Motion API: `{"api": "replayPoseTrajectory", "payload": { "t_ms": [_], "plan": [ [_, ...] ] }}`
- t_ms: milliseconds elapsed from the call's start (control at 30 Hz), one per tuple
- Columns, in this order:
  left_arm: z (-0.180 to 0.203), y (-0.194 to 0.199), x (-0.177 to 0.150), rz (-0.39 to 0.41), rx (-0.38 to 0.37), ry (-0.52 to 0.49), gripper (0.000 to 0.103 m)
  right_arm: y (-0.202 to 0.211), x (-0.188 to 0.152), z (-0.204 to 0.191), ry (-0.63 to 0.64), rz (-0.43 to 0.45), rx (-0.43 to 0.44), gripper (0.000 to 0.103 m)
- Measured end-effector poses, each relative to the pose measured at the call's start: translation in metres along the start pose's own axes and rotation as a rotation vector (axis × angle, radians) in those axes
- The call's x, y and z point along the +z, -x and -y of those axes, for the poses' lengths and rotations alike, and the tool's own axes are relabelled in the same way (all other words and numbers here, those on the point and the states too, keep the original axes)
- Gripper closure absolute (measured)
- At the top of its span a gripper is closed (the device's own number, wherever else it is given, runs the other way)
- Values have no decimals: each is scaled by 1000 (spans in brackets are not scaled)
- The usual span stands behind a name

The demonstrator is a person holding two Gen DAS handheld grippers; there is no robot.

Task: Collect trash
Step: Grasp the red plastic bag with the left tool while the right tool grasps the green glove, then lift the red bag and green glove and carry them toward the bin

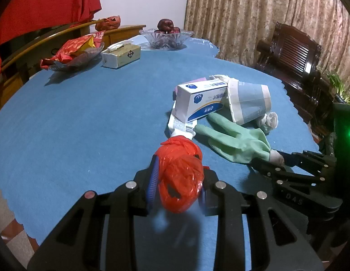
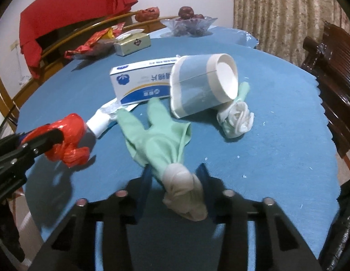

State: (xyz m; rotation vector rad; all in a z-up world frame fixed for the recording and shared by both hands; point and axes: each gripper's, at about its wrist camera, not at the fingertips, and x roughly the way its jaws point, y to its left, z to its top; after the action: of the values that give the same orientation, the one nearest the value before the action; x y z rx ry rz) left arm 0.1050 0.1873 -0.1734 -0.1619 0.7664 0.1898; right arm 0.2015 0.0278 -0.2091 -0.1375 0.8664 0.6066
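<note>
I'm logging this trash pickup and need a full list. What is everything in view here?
red plastic bag: 1, red, crumpled, clamped in the left gripper
rubber glove: 1, pale green with a whitish cuff, on the cloth, cuff between the right gripper's fingers
paper cup: 1, blue and white, on its side by the box
carton box: 1, white and blue, mid table
wadded tissue: 1, white, beside the cup
tissue box: 1, beige, far side
glass bowl: 1, clear, holding dark red fruit
snack dish: 1, red wrappers on it
tablecloth: 1, blue
chair: 1, dark wood
curtain: beige, patterned
left gripper: black
right gripper: black
</note>
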Motion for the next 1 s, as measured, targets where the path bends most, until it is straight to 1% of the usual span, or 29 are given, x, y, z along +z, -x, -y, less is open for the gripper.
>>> {"api": "replayPoseTrajectory", "payload": {
  "t_ms": [33,167,300,600,800,1000],
  "plan": [
    [0,0,0,1,0,-1,74,2,1,1,-4,0,9,74],
    [4,4,-1,8,-3,-9,74,19,2,1,-10,27,11,76],
    [11,10,1,21,-14,-15,74,40,5,3,-18,60,14,76],
    [27,29,7,51,-47,-41,74,85,7,7,-24,120,48,76],
    [40,45,14,75,-62,-62,74,116,3,16,-49,167,26,76],
    [64,62,19,104,-107,-97,74,148,0,30,-86,219,-2,76]
  ]
}}
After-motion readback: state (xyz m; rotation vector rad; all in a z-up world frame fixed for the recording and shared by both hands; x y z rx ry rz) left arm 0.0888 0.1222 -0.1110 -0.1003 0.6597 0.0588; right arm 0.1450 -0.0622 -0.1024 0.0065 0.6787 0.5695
